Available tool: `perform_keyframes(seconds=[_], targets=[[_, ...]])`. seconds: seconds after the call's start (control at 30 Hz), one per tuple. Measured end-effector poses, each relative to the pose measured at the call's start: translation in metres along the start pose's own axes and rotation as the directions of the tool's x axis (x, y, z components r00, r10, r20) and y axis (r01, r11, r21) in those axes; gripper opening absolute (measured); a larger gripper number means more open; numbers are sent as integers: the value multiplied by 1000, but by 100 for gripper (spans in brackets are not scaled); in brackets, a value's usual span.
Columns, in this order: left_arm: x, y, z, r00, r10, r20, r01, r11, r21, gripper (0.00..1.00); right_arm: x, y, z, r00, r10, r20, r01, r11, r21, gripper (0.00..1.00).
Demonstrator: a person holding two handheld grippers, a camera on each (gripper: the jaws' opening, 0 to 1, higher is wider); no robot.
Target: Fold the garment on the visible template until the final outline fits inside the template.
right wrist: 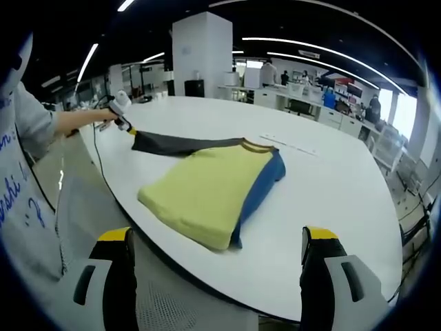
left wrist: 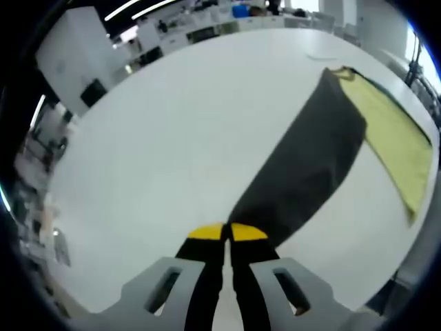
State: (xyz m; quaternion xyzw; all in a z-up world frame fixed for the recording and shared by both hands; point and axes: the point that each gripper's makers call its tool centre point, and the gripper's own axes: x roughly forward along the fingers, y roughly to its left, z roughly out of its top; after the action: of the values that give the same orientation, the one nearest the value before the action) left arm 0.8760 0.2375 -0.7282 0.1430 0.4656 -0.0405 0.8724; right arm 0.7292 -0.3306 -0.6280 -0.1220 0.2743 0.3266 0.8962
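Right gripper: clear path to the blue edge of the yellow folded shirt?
Probably yes. The right gripper is open, off the white table, and nothing lies between it and the shirt's blue edge.

Left gripper clamped, right gripper spread

The left gripper [left wrist: 227, 233] has its jaws pressed together; the right gripper [right wrist: 218, 243] has its jaws wide apart.

Black tongs [right wrist: 216, 265] with yellow tips, grey mounts.
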Motion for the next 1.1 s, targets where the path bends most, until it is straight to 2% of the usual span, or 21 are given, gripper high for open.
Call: perform_keyframes(seconds=[0.23,0.3,0.63,1.1], targets=[[9,5,5,1000,4,-16,-4,1000,28,0,4,3,3,1000,5,-16,-5,1000,-7,100],[13,7,6,1000,14,-23,-12,998,61,0,5,5,5,1000,17,-5,-17,1000,3,100],[29,8,-1,997,7,-77,0,996,91,0,6,6,2,1000,9,-23,-9,1000,15,100],[44,18,-5,991,-6,-132,16,997,81,0,11,4,4,999,7,-31,-6,1000,27,100]])
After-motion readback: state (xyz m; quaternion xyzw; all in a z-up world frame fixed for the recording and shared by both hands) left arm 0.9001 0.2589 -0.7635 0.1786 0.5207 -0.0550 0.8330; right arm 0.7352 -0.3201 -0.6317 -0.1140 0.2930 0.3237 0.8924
